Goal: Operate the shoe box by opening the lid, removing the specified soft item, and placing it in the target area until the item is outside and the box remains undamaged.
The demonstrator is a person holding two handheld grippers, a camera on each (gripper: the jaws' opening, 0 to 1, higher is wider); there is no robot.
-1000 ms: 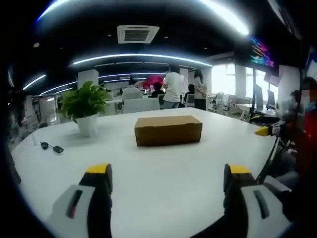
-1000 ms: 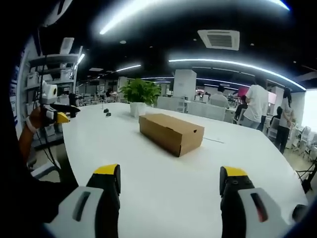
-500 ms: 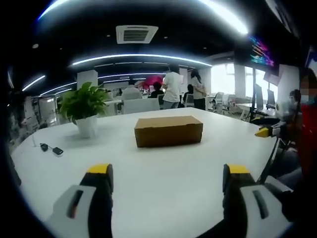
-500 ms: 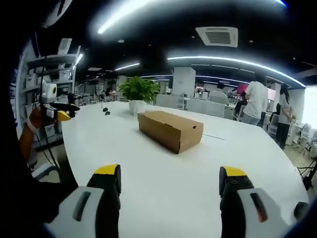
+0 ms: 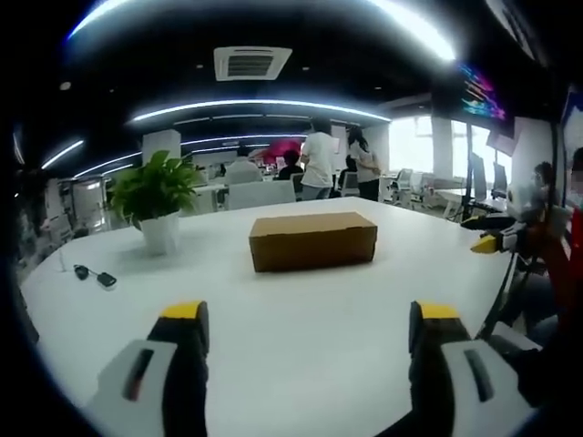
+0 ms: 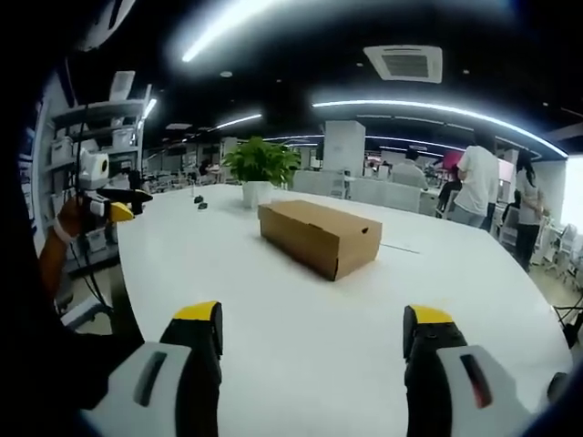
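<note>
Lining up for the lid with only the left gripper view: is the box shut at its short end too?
Observer: Yes, in the right gripper view the shoe box shows its short end, lid down flush.
Operator: Anything near that end?
Observer: A thin dark line lies on the table beside it; I can't tell what.
Operator: Right tongs?
Observer: Right tongs open, nothing between the jaws, short of the box.

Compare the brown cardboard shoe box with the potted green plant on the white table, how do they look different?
The brown cardboard shoe box is low, long and flat-topped with its lid shut; the potted green plant stands taller, with bushy leaves over a small white pot. The box lies near the table's middle; the plant stands closer to the far edge, apart from it. Both rest on the white table, untouched by either claw.
</note>
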